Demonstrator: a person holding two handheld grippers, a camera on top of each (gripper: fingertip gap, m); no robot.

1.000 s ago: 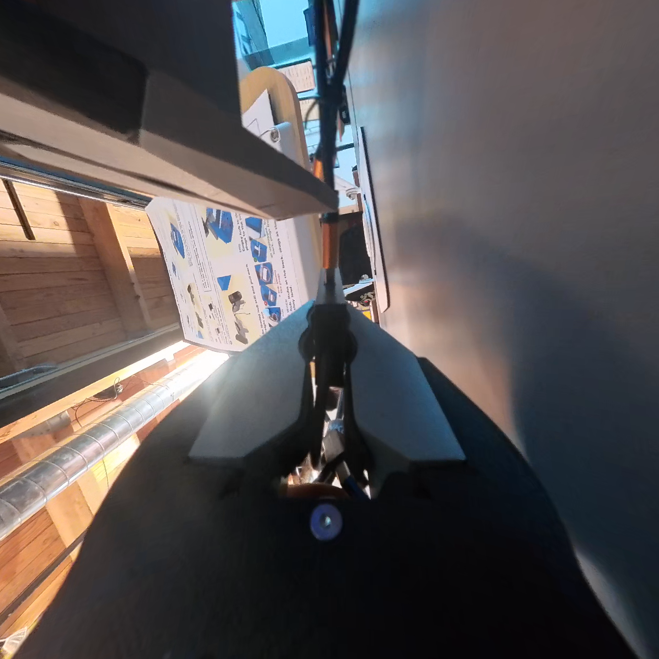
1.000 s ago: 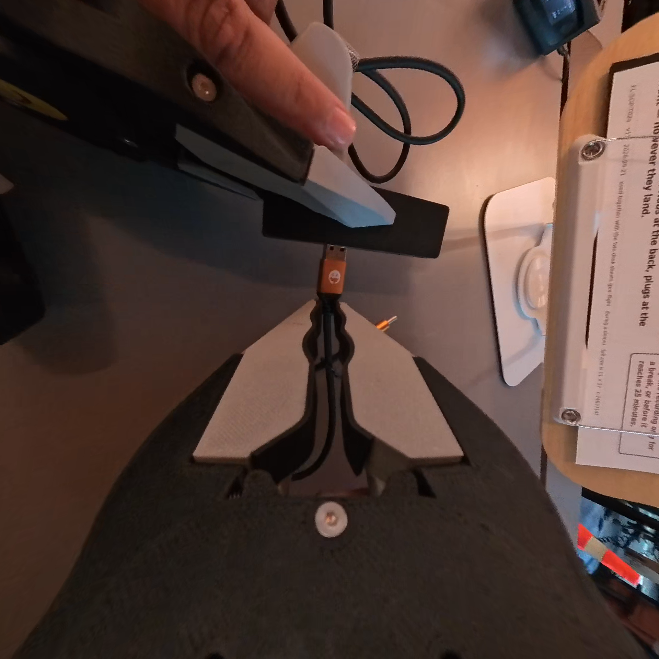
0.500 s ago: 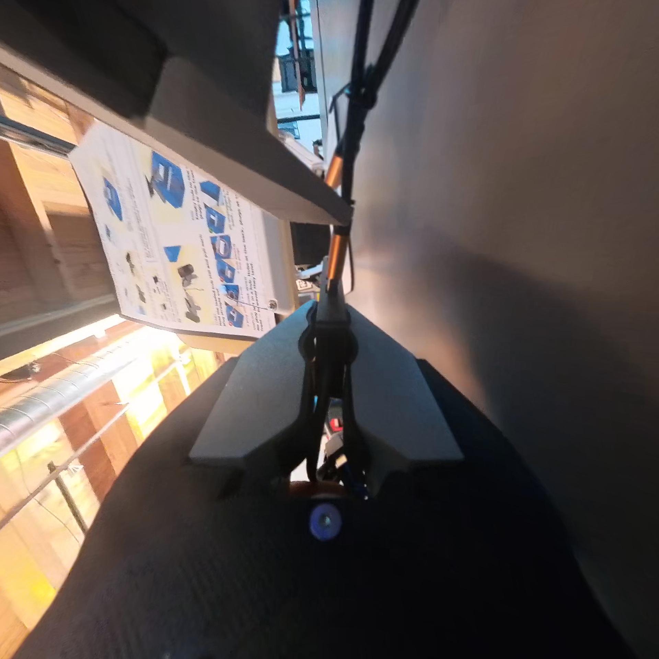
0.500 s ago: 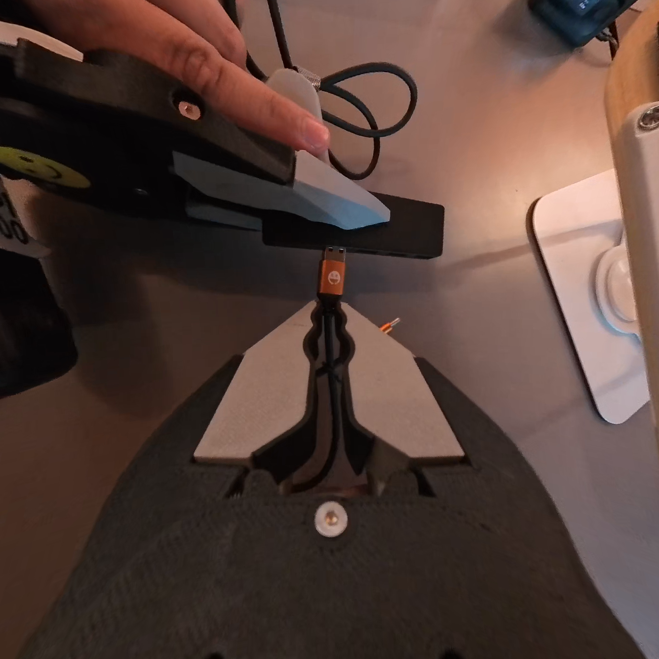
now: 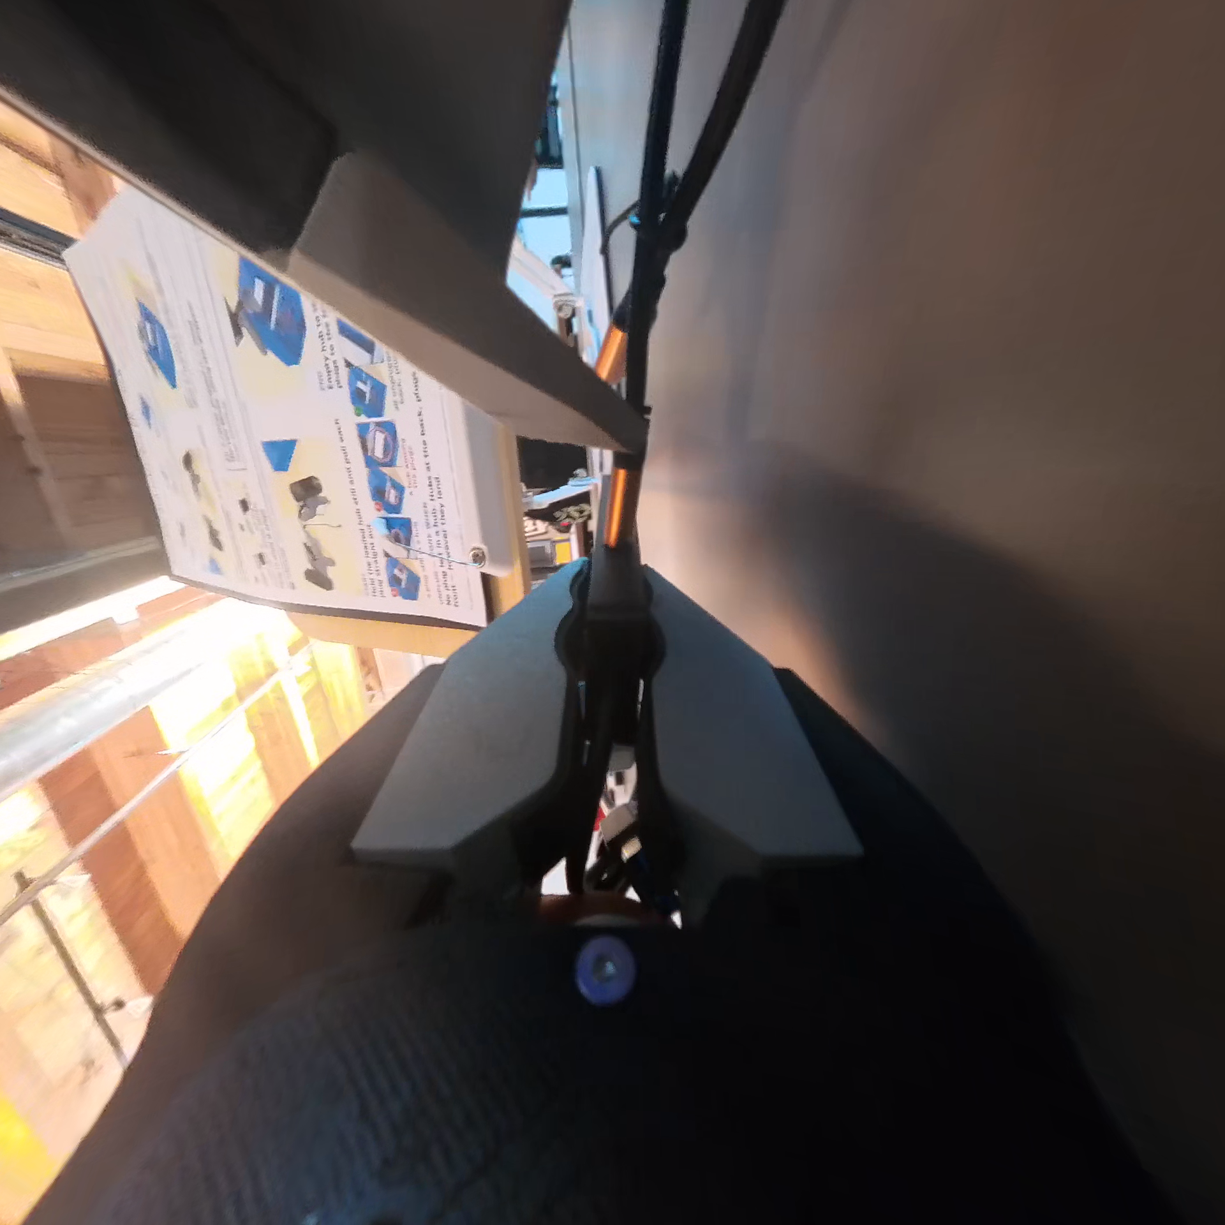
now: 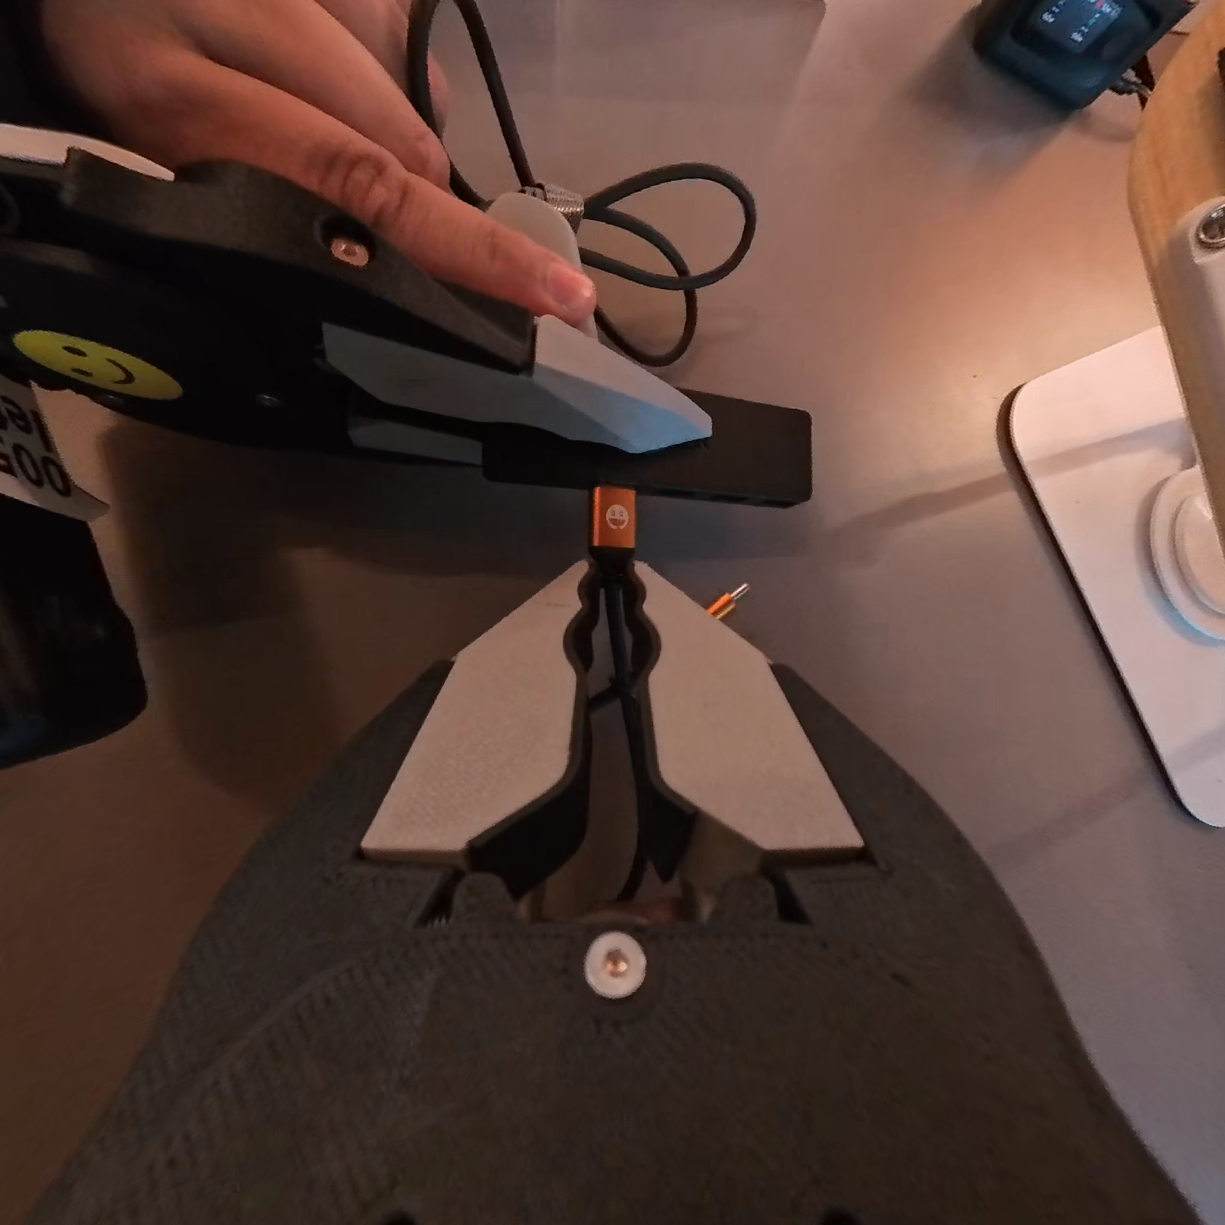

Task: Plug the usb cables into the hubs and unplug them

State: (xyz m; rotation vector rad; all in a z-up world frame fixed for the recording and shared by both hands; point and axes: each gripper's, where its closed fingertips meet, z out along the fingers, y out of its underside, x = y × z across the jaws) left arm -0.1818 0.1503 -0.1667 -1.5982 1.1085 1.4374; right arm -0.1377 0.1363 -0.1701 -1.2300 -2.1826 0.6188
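We have the right hand-held gripper (image 6: 611, 577) closed narrow on the black cable just behind the orange USB plug (image 6: 612, 524), whose long axis runs straight ahead of our fingers, square to the long side of the black hub (image 6: 749, 447). The plug's metal tip appears fully seated in a port on the hub's near edge, though the shadow there makes us unsure. The hub lies crosswise on the grey desk (image 6: 862, 232), directly ahead of the right hand-held gripper. Our left hand-held gripper (image 6: 663, 424) reaches in from the left and is closed on the hub's left part, bracing it. In the left wrist view the hub's end (image 5: 613, 583) sits between the closed fingers.
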